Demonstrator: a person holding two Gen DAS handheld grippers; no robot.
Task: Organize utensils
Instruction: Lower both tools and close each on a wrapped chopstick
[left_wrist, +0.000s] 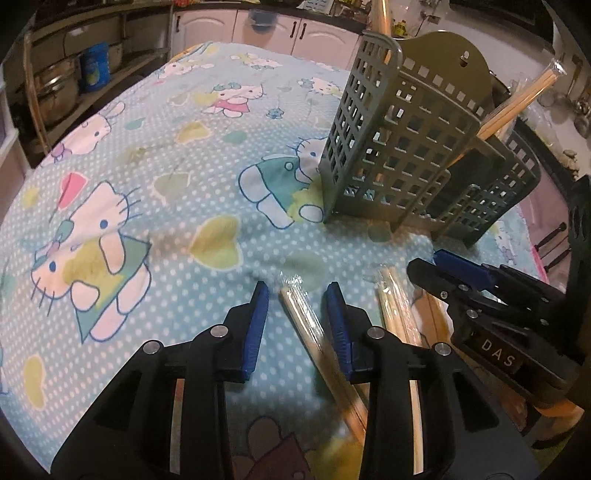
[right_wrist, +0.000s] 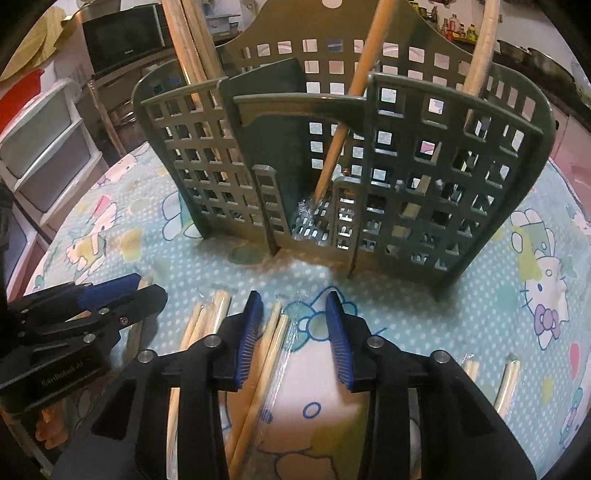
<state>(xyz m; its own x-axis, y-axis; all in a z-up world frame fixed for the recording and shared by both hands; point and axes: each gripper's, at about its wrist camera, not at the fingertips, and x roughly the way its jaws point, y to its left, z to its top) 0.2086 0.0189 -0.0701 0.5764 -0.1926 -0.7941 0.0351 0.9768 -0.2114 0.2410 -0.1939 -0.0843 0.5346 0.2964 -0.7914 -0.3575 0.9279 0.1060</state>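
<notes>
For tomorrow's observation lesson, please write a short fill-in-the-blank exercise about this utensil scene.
1. The utensil caddy is made of grey-green ____.
2. Each pair of wrapped chopsticks on the cloth is made of ____.
3. The tablecloth is printed with cartoon ____.
4. The pads of the left hand-held gripper are coloured ____.

Missing words: plastic; wood; cats; blue

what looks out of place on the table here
Wrapped chopsticks lie loose on the cloth at differing angles, instead of standing in the caddy. Those already in the caddy lean at different angles. Nothing looks spilled or broken.
</notes>
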